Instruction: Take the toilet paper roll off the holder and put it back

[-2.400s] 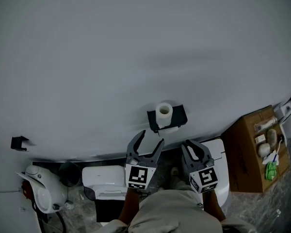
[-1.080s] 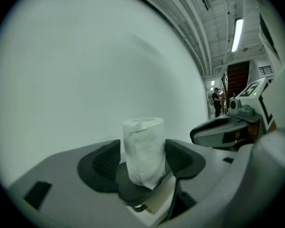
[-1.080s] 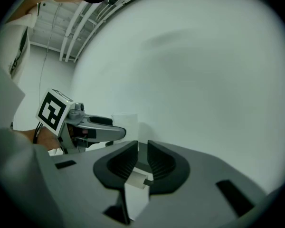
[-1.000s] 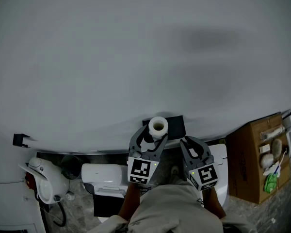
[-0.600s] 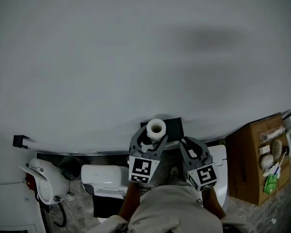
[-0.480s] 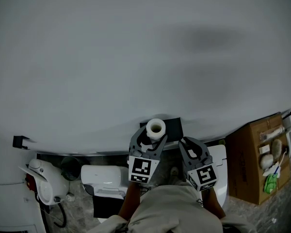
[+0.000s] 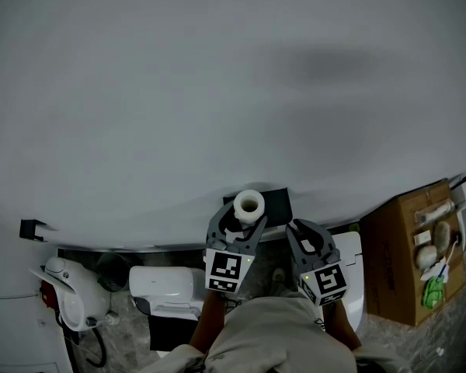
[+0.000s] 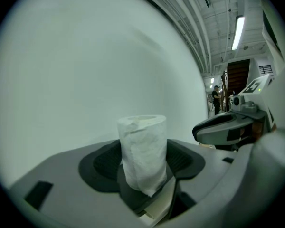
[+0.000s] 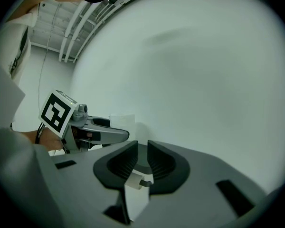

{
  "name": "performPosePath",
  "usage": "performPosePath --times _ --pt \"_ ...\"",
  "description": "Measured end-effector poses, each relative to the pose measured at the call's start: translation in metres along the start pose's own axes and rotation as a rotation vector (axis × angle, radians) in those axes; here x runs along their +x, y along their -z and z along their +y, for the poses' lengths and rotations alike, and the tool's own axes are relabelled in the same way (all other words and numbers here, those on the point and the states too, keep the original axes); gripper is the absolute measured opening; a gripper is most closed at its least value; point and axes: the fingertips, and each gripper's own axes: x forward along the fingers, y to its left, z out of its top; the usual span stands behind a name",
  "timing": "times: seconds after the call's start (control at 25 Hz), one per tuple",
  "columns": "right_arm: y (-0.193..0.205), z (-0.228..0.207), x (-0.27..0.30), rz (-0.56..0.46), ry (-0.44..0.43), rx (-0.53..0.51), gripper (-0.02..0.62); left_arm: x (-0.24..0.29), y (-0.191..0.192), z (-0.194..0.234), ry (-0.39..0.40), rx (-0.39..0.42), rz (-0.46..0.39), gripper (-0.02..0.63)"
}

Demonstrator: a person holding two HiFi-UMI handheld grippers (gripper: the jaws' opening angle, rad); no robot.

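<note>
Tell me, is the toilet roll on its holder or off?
Off, it seems: the left claw grips the roll against bare wall, the black holder beside it.

roll point(image 7: 248, 203): white, outer paper loose and crinkled, upright, hollow core facing up | where: clamped between the jaws of left hand-held gripper point(image 7: 239, 217), close to the wall | holder point(image 7: 278, 205): black, wall-mounted, just behind and right of roll; contact unclear

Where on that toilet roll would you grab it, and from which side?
Its curved paper wall, mid-height, from the side. The toilet roll stands upright, hollow core facing up, so the left tongs squeeze across its soft round body.
</note>
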Motion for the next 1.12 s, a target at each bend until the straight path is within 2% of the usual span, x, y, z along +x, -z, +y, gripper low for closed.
performPosePath --times 0.6,1.12 --pt "-0.006 0.006 -0.011 -0.013 0.037 -0.013 0.060 -0.012 -0.016 0.002 0.012 0.020 -0.049 0.295" --pt "-0.012 0.031 -0.038 -0.043 0.071 -0.027 0.060 -0.055 -0.025 -0.008 0.031 0.039 -0.099 0.293"
